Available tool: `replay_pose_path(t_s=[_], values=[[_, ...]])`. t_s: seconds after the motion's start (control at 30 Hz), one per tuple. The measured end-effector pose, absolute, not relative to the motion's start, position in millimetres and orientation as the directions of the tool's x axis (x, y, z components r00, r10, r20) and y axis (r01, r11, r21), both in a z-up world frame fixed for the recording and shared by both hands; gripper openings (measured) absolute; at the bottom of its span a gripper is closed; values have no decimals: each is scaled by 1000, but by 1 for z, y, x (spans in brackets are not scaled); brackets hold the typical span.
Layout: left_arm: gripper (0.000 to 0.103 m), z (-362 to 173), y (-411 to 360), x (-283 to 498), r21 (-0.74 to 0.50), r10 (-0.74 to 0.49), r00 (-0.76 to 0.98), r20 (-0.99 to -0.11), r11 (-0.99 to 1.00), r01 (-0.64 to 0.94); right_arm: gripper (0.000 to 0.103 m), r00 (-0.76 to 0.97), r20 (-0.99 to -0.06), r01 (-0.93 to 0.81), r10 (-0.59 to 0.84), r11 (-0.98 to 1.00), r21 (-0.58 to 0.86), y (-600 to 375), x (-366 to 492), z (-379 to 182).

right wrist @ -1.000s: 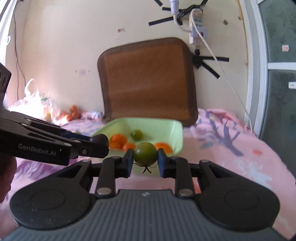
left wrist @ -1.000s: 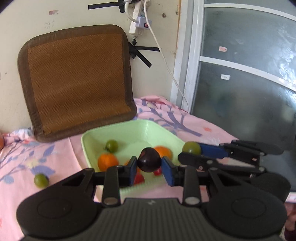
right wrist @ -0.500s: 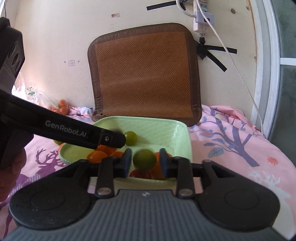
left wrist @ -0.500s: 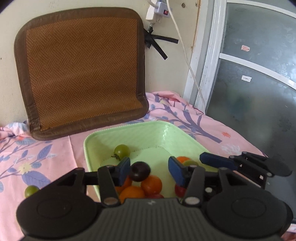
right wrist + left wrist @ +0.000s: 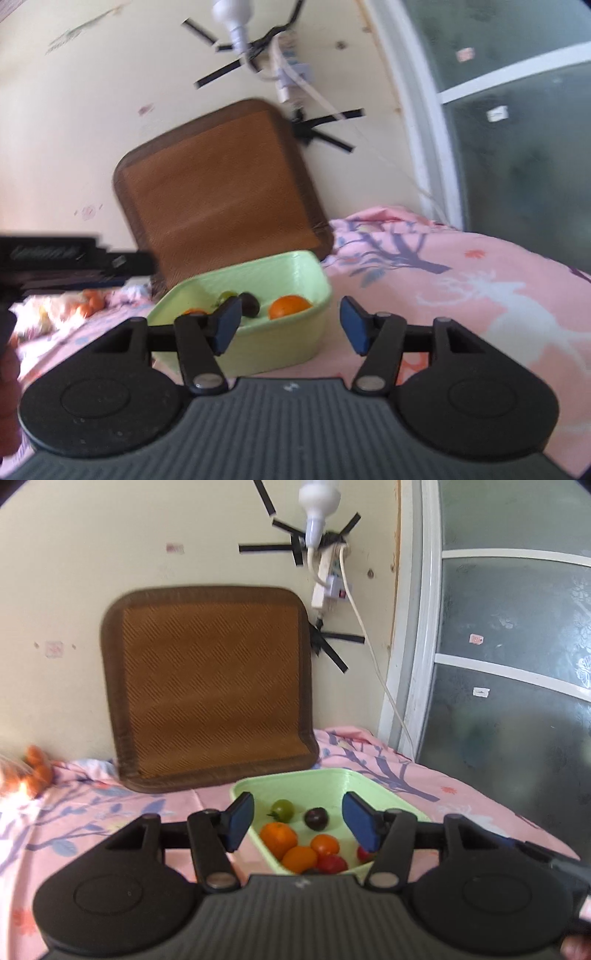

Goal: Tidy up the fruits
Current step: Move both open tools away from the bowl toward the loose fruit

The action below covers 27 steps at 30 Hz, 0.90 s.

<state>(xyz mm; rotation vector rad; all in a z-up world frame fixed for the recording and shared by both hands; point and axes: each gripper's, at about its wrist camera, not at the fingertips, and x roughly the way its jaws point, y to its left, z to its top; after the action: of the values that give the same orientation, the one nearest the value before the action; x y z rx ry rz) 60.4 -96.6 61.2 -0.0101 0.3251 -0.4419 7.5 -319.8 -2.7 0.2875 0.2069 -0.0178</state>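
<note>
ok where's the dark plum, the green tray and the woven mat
dark plum (image 5: 316, 818): left wrist view, centre of its skin
green tray (image 5: 325, 777): left wrist view, far rim
woven mat (image 5: 208, 686): left wrist view, middle of the weave

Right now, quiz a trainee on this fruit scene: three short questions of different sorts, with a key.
1. True or false: the dark plum lies in the green tray.
2. What does the left gripper hold? A) a plum B) nothing C) an orange
3. Fill in: behind the tray, a brown ____ leans on the wall.

Key: 1 true; 2 B, its jaws are opening with nothing gripped; 3 mat.
</note>
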Motion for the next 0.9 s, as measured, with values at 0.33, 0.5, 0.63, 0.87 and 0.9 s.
replay_pose_path(t_s=[0.33,0.5,0.63,0.87,0.9], values=[[58,40,-70,33,-30,-321,913,-251,946,324,67,960,-274,161,-57,914,373,-334,11,-11],[60,31,-67,30,-22,-308,918,-248,950,312,67,957,-285,166,-59,914,369,-333,11,-12],[60,26,-66,31,-27,-308,915,-259,950,312,67,956,-287,166,-56,912,376,-334,11,-12],[68,26,-56,31,-75,-295,924,-243,955,286,67,956,-289,157,-43,910,383,-334,12,-12],[72,25,-55,32,-82,-294,924,-243,956,283,67,956,-291,155,-41,911,383,-334,12,-12]])
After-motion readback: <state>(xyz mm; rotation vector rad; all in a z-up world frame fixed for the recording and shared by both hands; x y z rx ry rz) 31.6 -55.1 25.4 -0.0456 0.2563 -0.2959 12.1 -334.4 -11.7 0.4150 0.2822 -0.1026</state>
